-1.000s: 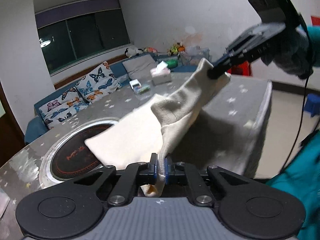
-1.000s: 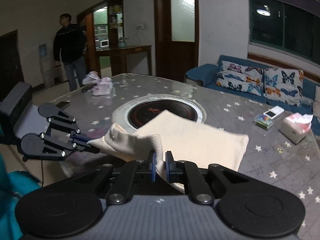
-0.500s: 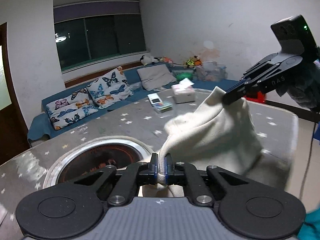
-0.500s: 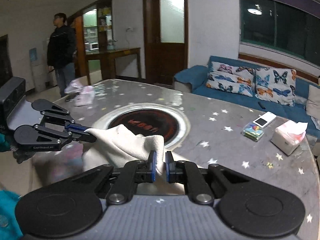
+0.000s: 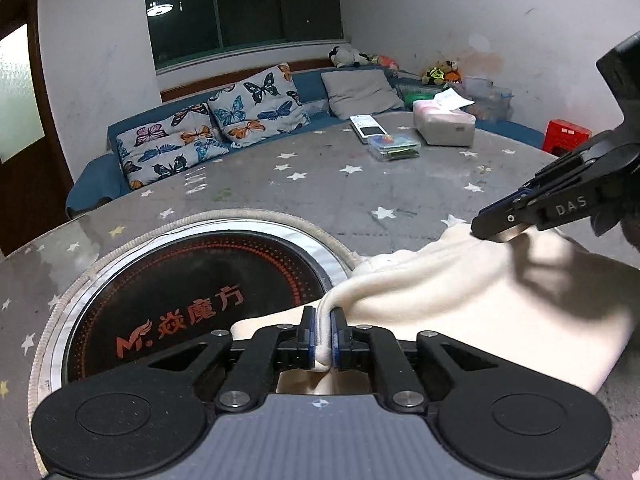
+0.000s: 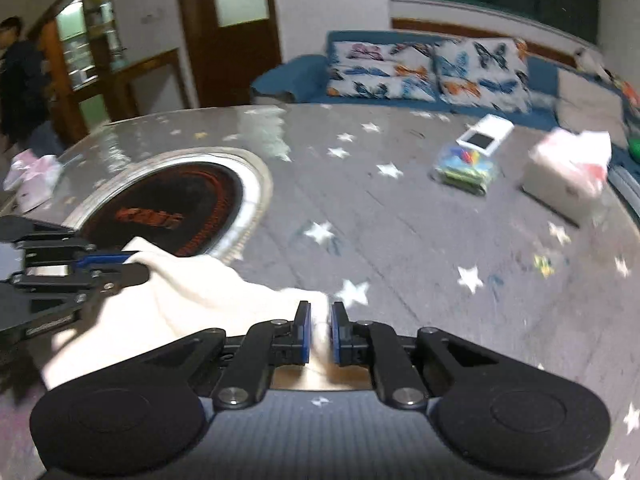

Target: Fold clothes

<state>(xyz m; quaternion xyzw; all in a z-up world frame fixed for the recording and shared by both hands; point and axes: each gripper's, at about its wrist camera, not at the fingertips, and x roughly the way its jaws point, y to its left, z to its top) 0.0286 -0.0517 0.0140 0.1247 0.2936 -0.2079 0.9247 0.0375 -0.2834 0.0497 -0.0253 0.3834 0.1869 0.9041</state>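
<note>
Near the round cooktop [image 5: 192, 312] set into the star-patterned bench [image 5: 360, 184], the cream garment [image 5: 480, 300] lay mostly down, its fold edge pinched at two points. The left claw [image 5: 321, 340] was clenched on a rolled edge of the cloth, though its jaws had just eased apart a little with the fabric still between them. The right claw [image 6: 320, 332] gripped the other corner, a strip of cloth showing between its pads.

Judging from this, the likeliest slip was uneven letting-go: if one claw released before the other, the folded layer could skew or spring back, leaving the edges mismatched. The left corner sat at the cooktop's rim, so the cloth could also end up draped over the metal ring rather than flat on the bench. A bunched ridge ran between the two grips and might be pressed in as a crease if not pulled taut.

Only the left wrist view showed the cooktop lettering sharply, the right claw [image 5: 500, 232] from outside with cloth under its tip, and a red crate [image 5: 566, 136] by the wall. Only the right wrist view, which was blurred, showed the left claw [image 6: 132, 268] from the side, a doorway, a standing person [image 6: 20, 80], and pink bags [image 6: 32, 176] at the bench's far edge.
</note>
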